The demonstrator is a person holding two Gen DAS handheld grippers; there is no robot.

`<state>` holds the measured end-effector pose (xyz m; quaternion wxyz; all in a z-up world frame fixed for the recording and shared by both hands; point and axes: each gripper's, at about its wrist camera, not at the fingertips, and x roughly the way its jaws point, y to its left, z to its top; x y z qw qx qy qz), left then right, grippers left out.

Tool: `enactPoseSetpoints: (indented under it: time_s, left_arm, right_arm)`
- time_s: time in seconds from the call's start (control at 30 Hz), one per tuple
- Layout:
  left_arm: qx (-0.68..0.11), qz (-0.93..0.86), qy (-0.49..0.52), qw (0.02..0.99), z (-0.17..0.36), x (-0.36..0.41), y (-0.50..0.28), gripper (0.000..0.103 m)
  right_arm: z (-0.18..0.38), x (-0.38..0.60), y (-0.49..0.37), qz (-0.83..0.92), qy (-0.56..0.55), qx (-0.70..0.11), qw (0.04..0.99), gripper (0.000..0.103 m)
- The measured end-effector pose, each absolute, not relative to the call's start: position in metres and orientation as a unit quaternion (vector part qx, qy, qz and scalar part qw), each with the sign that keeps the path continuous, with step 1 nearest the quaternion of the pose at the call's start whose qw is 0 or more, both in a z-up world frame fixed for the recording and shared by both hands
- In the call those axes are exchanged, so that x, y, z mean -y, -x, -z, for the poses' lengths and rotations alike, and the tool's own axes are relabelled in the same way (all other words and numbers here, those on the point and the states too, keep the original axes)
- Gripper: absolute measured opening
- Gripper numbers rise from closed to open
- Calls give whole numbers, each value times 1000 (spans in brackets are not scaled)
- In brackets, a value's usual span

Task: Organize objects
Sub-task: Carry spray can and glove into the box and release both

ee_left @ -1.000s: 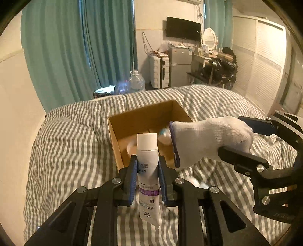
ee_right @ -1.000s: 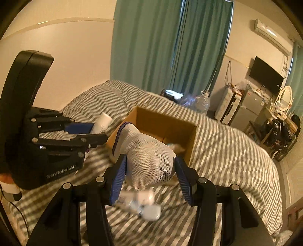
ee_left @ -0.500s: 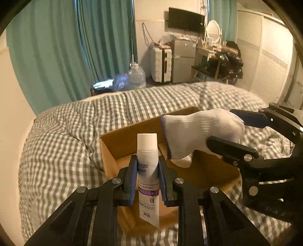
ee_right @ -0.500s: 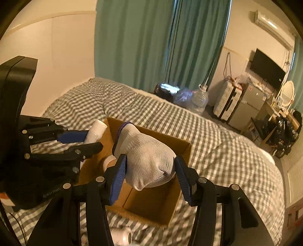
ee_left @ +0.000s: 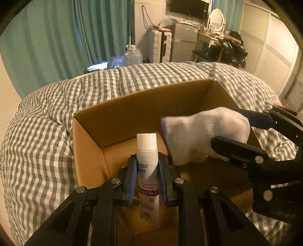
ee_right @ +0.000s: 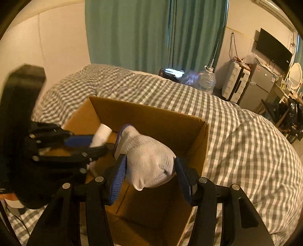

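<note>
Sitting clamped in left hand-held gripper (ee_left: 147,177): tube (ee_left: 147,164), over box (ee_left: 132,111).

A lived-in bedroom: a bed under a grey checked duvet (ee_left: 47,151), teal curtains (ee_right: 151,32), a wall-mounted television (ee_right: 272,50), a white suitcase (ee_right: 234,83), and a dressing table with round mirror (ee_left: 216,18).

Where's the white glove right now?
The white glove is held in the right tongs, above the open cardboard box on the checked bed. In the left wrist view it sits right of the white tube that the left tongs hold.
</note>
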<state>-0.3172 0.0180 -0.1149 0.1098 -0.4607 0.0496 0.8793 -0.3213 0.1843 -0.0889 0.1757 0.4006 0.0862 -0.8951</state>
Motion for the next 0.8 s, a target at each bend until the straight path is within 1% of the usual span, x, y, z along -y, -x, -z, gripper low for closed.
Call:
enactPoseSetpoints:
  time_s: [0.03, 0.07, 0.1, 0.13, 0.17, 0.2, 0.27, 0.3, 0.4, 0.47, 0.53, 0.67, 0.8]
  left_arm:
    - [-48, -879, 461, 111, 113, -18, 316, 22]
    - [-45, -878, 464, 110, 110, -19, 314, 24]
    - [-44, -877, 467, 107, 106, -20, 311, 25]
    - [-44, -877, 467, 106, 103, -20, 308, 31]
    - [-45, -878, 464, 105, 97, -22, 303, 41]
    - [-46, -881, 460, 103, 92, -22, 297, 49]
    - [-46, -885, 450, 107, 78, -21, 282, 69]
    - [-44, -887, 447, 111, 72, -21, 276, 72]
    - [-30, -896, 430, 108, 45, -12, 253, 78]
    - [-20, -903, 416, 103, 27, -6, 235, 85]
    - [-19, -909, 405, 95, 12, -2, 219, 88]
    - [-34, -918, 388, 73, -14, 4, 187, 91]
    - [-15, -917, 393, 62, -21, 14, 156, 91]
  right_arm:
    - [85, -186, 318, 898, -396, -80, 176, 55]
    - [80, -189, 315, 901, -390, -73, 175, 64]
    - [72, -192, 310, 906, -382, -64, 173, 68]
    - [65, -195, 306, 909, -376, -58, 173, 72]
    - [58, -198, 301, 911, -370, -52, 172, 72]
    - [49, -202, 294, 914, -365, -49, 169, 72]
    - [32, -208, 276, 921, -352, -48, 161, 72]
    - [22, -211, 265, 923, -347, -50, 157, 73]
    - [0, -218, 235, 928, -337, -59, 147, 75]
    - [-13, -223, 219, 932, -329, -66, 137, 75]
    - [-26, -224, 194, 937, -316, -75, 130, 75]
    - [-43, -216, 145, 940, -303, -98, 124, 77]
    - [-52, -206, 101, 937, -301, -120, 128, 77]
